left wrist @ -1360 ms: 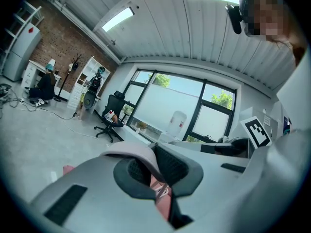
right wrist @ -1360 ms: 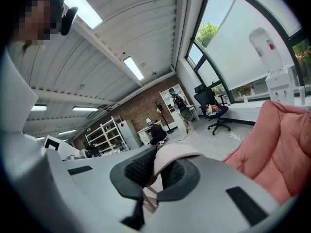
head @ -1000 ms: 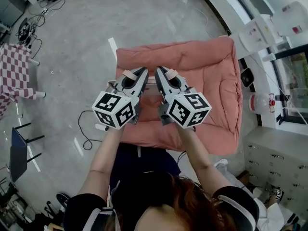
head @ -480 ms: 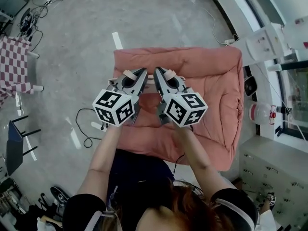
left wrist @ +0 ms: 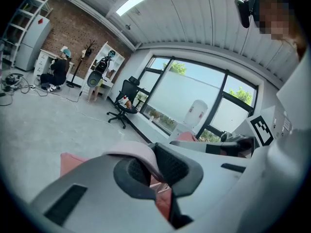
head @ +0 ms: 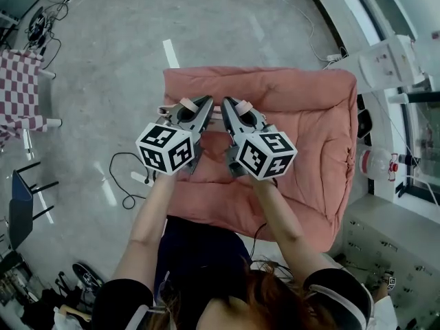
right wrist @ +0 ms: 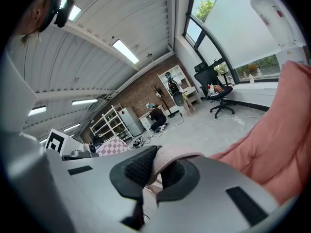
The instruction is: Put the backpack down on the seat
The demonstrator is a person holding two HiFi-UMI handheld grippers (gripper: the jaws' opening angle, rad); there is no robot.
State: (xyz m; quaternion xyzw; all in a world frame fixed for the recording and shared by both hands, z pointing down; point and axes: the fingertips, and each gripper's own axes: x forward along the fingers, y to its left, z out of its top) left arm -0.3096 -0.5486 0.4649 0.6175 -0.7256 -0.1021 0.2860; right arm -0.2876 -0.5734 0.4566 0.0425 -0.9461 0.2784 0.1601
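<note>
A big pink cushioned seat [head: 302,115] lies on the grey floor. Over its left half I hold both grippers side by side, tips pointing away from me. My left gripper [head: 197,106] is shut on a pale pink backpack strap [head: 183,106], which loops over its pads [left wrist: 137,152]. My right gripper [head: 232,106] is shut on the other pink strap [head: 243,105], seen curving between its pads [right wrist: 170,155]. The backpack's body is hidden under the grippers. The seat's padded edge [right wrist: 274,144] rises at the right of the right gripper view.
A checkered cloth table [head: 17,95] stands at the far left, a dark chair [head: 20,212] below it. A black cable [head: 124,184] and a white plug strip [head: 141,178] lie left of the seat. White cabinets [head: 392,246] and a counter [head: 388,57] line the right side.
Both grippers keep their hold on the straps and stay side by side. The head view has shifted a little, so the seat now reaches further right and lower.
</note>
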